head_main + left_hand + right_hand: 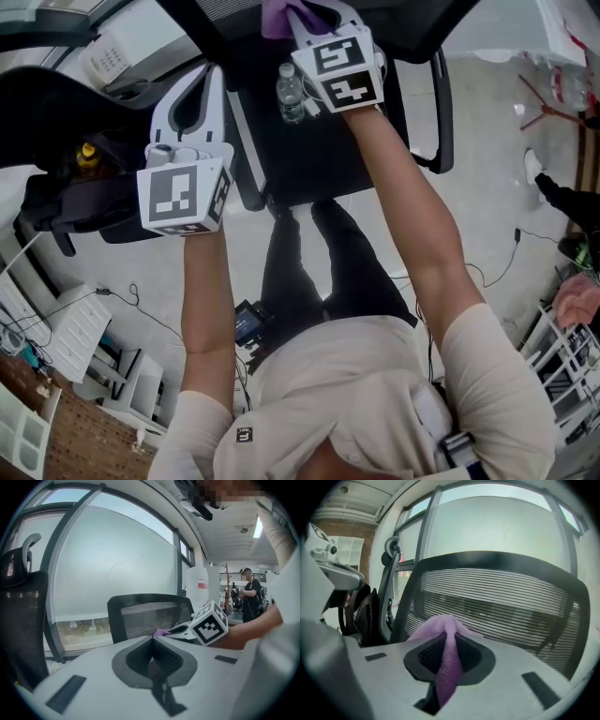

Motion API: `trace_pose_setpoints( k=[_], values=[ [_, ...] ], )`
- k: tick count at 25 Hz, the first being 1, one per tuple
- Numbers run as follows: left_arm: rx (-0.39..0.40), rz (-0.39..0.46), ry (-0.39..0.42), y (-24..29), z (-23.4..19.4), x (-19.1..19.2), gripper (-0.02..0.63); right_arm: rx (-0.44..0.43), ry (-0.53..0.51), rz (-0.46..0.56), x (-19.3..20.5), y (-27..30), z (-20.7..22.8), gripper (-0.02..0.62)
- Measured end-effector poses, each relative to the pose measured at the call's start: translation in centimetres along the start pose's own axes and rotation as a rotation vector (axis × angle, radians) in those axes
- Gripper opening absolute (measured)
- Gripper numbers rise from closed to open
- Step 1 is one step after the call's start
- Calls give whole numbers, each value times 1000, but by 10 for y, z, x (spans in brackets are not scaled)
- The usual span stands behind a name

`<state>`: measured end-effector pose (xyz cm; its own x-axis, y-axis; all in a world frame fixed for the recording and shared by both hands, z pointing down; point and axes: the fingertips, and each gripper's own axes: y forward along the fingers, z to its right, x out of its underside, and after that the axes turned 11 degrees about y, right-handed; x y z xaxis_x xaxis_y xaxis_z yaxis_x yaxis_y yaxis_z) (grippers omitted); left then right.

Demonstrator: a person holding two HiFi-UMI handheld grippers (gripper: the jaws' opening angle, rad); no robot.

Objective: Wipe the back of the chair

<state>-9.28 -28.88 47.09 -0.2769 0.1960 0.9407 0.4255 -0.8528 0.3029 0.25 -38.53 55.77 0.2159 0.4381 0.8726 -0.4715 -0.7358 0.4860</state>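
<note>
Two grippers noted, one loaded. My right gripper (448, 638) has its jaws pressed tight on a narrow fold of the purple cloth (446, 623), which bunches out ahead of the tips. My left gripper (153, 641) has its jaws together with nothing between them and is held off to the left, touching nothing. The chair back (501, 604), a black frame with ribbed mesh, stands directly ahead of the cloth; I cannot confirm contact from any view. Risks, in my judgement: the pinch is on a thin fold only, so dragging across the ribbed mesh could pull the cloth free. With the left gripper not steadying the frame, a firm push may turn or tilt the chair away from the stroke. A water bottle (291, 92) stands on the dark seat just left of the right gripper, and a careless sweep could knock it over. No counter is involved. The floor (487, 216) is pale, with cables lying at the right. A large frosted window (117, 569) fills the far wall, a second chair (21, 620) stands at the left, and a person (250, 595) stands far right.
</note>
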Motion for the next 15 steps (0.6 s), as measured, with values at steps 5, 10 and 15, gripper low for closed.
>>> trace_pose_setpoints(
  k=[5,10,15],
  values=[
    [51,3,21,27,29,-13,8,180,97,-2,26,-39,103,37],
    [87,3,36,48,51,-25,8,366,196,-24,53,-87,205,37],
    [114,8,51,60,66,-41,6,400,227,-48,61,-103,232,37]
  ],
)
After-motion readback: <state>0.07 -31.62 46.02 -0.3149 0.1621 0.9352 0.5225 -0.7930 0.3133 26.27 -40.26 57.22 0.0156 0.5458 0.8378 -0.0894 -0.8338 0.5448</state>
